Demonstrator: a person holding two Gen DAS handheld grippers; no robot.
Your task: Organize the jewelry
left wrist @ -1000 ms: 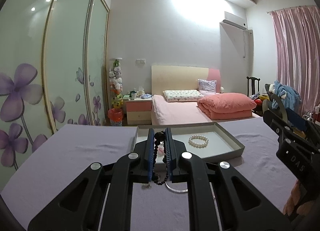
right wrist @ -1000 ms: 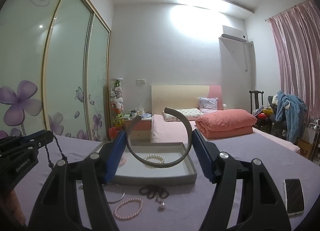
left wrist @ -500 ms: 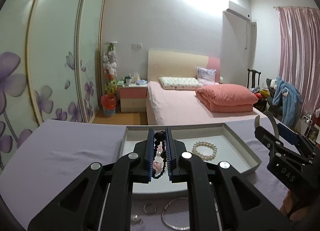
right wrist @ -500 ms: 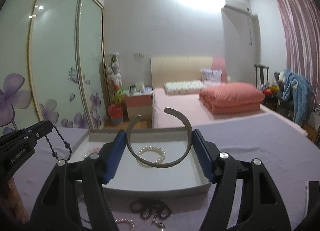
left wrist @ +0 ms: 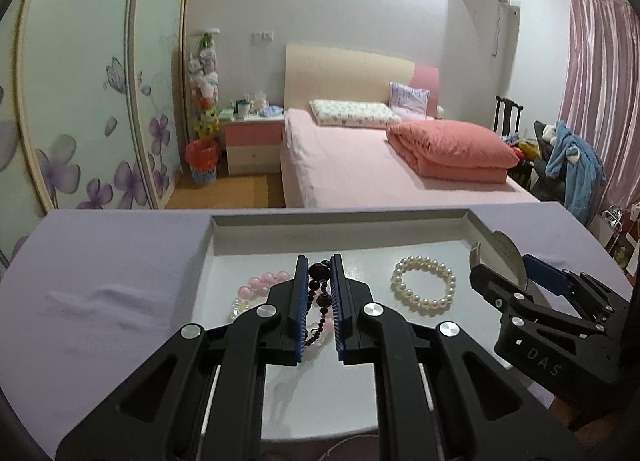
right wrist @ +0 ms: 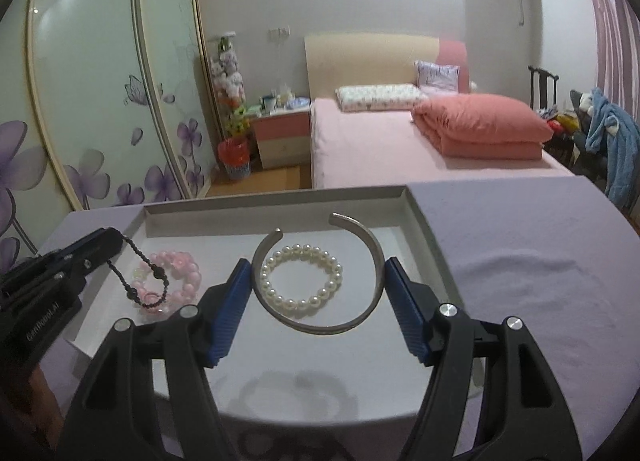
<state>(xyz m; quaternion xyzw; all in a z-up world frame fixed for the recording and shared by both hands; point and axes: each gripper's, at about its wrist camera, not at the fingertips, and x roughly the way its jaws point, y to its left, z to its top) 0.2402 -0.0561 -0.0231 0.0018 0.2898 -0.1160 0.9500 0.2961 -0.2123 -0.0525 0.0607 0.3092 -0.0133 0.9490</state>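
a pearl bracelet [right wrist: 301,281] and a pink bead bracelet [right wrist: 176,267] already lie in the grey tray [right wrist: 420,217] on the lilac-covered surface [right wrist: 520,261] — part of the job looks done. the left tool [left wrist: 319,293] pinches a black bead strand [left wrist: 318,289] and the right tool [right wrist: 318,303] clamps a silver open bangle [right wrist: 372,261], both over the tray — setting them down is what remains here.

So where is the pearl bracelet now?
The pearl bracelet lies in the tray, right of the pink bracelet; in the right wrist view the held bangle frames it.
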